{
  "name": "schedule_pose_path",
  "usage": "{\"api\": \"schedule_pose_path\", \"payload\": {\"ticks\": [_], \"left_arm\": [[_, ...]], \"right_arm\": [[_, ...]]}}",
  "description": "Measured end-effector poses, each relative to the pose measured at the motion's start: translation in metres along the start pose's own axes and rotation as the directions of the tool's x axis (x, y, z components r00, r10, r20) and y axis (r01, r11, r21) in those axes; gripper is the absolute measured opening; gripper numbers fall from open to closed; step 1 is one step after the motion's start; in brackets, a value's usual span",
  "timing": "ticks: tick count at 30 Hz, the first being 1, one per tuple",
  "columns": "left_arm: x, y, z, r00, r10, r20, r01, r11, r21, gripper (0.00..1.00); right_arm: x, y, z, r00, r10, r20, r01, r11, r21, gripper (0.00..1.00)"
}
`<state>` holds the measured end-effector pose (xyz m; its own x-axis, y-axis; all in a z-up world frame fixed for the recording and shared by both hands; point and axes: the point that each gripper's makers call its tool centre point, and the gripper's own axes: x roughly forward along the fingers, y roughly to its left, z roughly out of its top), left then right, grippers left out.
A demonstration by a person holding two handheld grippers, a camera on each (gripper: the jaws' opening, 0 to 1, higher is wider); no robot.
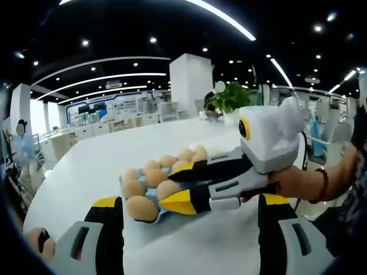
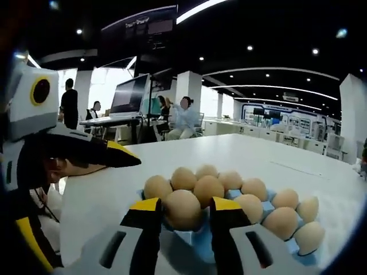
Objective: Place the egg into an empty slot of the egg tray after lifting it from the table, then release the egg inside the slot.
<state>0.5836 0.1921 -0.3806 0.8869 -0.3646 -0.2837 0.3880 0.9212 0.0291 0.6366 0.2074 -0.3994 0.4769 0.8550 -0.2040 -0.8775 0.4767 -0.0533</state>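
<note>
Matt brown eggs (image 2: 207,189) fill a smooth blue plastic egg tray (image 2: 198,238) on the glossy white counter (image 1: 114,160), and the right tongs (image 2: 182,211) are matt black-and-yellow plastic.

text: none legible | labels: none | overhead hanging screen (image 2: 150,27): content too blurred to read

A broad white table (image 1: 114,154) stretches from the lower frame toward the upper centre of the left gripper view, its glossy top catching the ceiling lights. A pale blue egg tray (image 1: 150,197) sits directly on it at mid-frame, packed with brown eggs (image 1: 152,177). At the far edge, upper right of centre, a leafy green plant (image 1: 229,97) stands. In the right gripper view, the same tray (image 2: 195,238) lies on the tabletop (image 2: 258,152) at lower centre.
</note>
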Motion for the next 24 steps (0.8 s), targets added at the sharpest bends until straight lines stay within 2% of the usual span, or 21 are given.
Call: {"api": "schedule_pose_path", "payload": {"ticks": [6,7,9,24], "left_arm": [[-0.001,0.000,0.001,1.000,0.004,0.004,-0.004,1.000,0.000,1.00],[0.000,0.000,0.001,1.000,0.005,0.004,-0.005,1.000,-0.002,1.00],[0.000,0.000,0.002,1.000,0.004,0.006,-0.004,1.000,-0.003,1.00],[0.001,-0.003,0.004,1.000,0.000,0.012,0.000,1.000,-0.007,1.00]], "right_arm": [[-0.004,-0.001,0.001,1.000,0.015,0.009,-0.015,0.999,0.034,0.41],[-0.005,0.001,0.006,0.999,0.037,0.037,-0.039,0.997,0.061,0.43],[-0.008,0.001,0.009,0.998,0.039,0.052,-0.044,0.995,0.085,0.48],[-0.030,-0.025,0.014,0.998,-0.051,0.039,0.049,0.997,0.060,0.52]]}}
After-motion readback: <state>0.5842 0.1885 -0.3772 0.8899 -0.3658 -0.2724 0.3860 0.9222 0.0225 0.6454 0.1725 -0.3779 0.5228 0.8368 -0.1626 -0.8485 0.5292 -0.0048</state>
